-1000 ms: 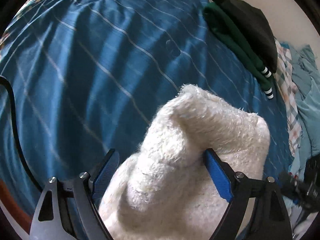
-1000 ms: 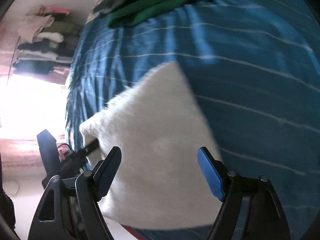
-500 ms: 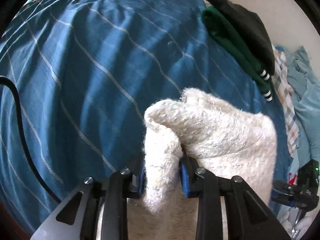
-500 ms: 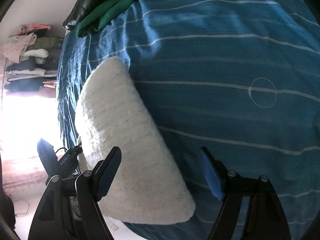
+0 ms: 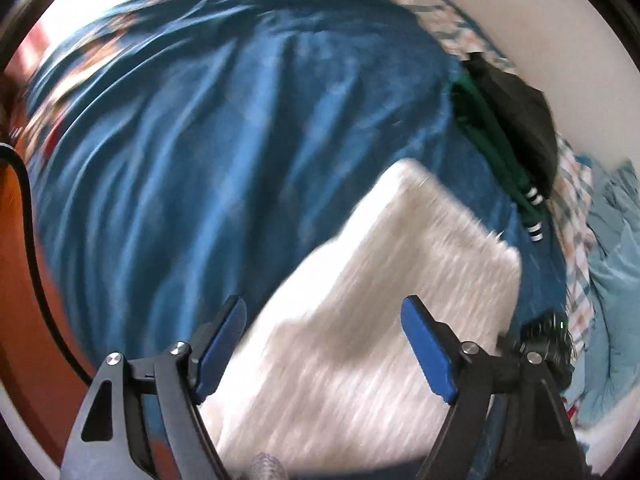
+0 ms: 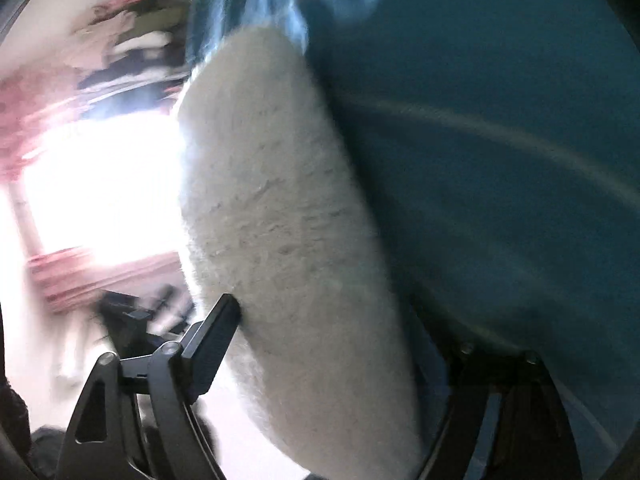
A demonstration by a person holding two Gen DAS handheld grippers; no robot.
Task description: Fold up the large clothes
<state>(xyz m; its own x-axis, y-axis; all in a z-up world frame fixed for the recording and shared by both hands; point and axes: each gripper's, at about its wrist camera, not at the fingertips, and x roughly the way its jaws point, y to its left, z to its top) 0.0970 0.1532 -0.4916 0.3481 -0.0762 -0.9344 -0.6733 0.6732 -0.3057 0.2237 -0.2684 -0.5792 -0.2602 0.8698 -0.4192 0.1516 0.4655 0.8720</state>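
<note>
Spreading under both grippers, the blue striped bed [image 5: 240,140] carries the folded white fleece [image 5: 380,300]. It lies just ahead of the left gripper [image 5: 324,344], whose jaws are opening, released. The right gripper [image 6: 332,340] is opening too, unclenched astride the fleece's edge. Folding looks done; next likely means lifting it away.

My folded garment [image 5: 384,320]: fluffy white.
Bedspread [image 5: 200,140]: blue, thin pale stripes.
Far clothes [image 5: 496,136]: green, black.
My gripper pads [image 5: 424,348]: blue.

Each gripper [image 5: 322,344] has black arms, silver screws and blue pads [image 5: 426,350].
</note>
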